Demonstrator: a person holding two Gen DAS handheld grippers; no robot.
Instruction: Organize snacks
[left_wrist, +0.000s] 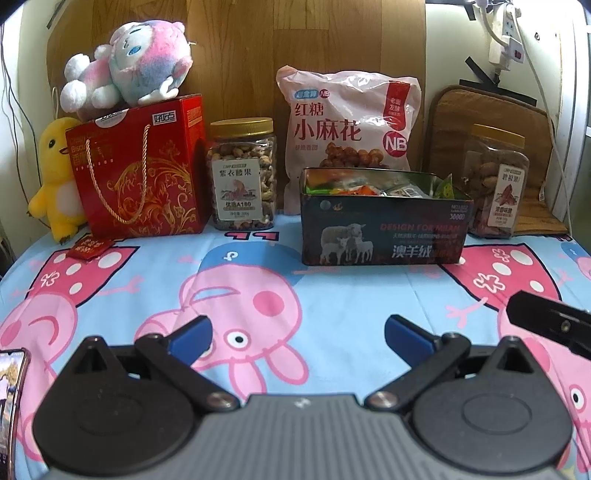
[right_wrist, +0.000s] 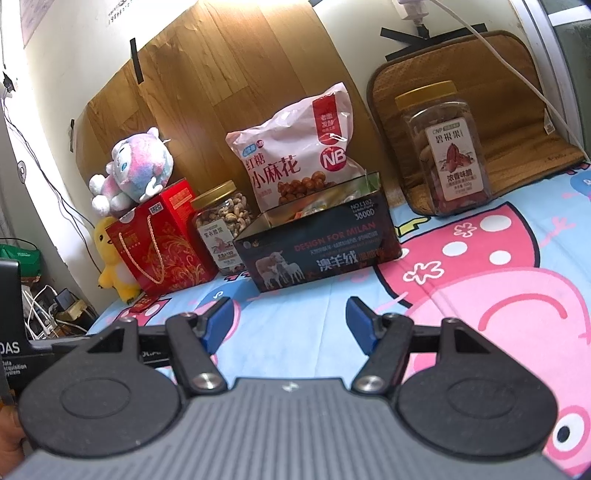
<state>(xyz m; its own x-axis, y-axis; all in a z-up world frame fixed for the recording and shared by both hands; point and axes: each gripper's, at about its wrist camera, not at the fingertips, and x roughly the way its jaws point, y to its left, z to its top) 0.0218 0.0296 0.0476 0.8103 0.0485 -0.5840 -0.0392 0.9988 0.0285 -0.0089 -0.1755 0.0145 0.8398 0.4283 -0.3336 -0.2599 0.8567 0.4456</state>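
Left gripper (left_wrist: 297, 334): fingers wide, empty.
Right gripper (right_wrist: 289, 320): fingers wide, empty.
Snacks: tin (left_wrist: 382, 230) centre; cashew jar (left_wrist: 242, 173) left of it.
Risk: bag (left_wrist: 349, 125) behind tin could topple if bumped.

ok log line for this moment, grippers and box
left gripper open, empty | right gripper open, empty | box open, snacks inside | both short of box
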